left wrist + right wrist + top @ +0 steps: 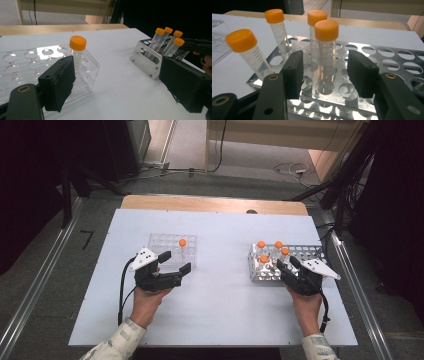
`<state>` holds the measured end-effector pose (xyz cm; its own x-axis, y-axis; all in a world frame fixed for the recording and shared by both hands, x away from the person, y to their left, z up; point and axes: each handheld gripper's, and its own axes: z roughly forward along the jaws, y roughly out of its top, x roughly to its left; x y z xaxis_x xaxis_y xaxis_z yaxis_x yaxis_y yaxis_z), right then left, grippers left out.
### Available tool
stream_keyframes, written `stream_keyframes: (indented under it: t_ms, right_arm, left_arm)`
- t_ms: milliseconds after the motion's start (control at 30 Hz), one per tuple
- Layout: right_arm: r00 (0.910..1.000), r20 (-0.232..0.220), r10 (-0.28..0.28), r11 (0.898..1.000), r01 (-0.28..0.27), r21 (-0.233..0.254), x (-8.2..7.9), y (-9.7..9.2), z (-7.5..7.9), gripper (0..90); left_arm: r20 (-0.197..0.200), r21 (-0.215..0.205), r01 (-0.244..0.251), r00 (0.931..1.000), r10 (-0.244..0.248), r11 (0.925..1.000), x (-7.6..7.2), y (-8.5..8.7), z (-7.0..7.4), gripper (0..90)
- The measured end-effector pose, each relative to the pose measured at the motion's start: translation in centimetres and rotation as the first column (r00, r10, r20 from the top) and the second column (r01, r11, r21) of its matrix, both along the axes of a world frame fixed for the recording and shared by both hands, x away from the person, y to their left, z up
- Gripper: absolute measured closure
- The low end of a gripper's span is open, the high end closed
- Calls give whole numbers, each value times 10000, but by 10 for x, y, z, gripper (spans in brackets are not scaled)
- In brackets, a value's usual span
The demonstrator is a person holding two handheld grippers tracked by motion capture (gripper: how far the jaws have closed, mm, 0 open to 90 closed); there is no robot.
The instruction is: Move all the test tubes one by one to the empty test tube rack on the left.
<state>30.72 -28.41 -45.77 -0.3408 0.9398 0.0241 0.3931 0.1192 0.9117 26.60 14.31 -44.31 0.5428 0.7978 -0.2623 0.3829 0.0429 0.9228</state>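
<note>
A clear plastic rack left of centre holds one orange-capped tube. My left gripper rests just in front of that rack, jaws wide open and nothing between them. In the left gripper view the tube stands upright just past the left jaw, apart from it. A metal rack on the right carries several orange-capped tubes. My right gripper is at its near left corner. In the right gripper view its pads stand on either side of one upright tube without touching it.
Both racks sit on a white board over a wooden table. Metal floor rails run along both sides. Cables lie on the floor behind. Many holes of the metal rack stand free to the right.
</note>
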Motion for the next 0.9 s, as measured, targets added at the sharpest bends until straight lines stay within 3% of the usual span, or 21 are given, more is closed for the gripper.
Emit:
stream_keyframes:
  t_ms: [333, 733, 900]
  right_arm:
    - [10000, 0, -26, 9997, 26, -263, 13, 4, -4, 587]
    - [10000, 39, -16, 9990, 17, -437, 17, 5, -7, 714]
    - [9997, 214, -81, 9998, 85, -197, 14, 2, -3, 717]
  left_arm:
    - [-56, 52, 101, 9999, -101, 9999, 0, -2, -1, 132]
    - [-118, 48, 115, 9999, -114, 9999, 1, -2, -2, 132]
    - [-92, 31, 122, 9999, -121, 9999, 1, -2, -2, 132]
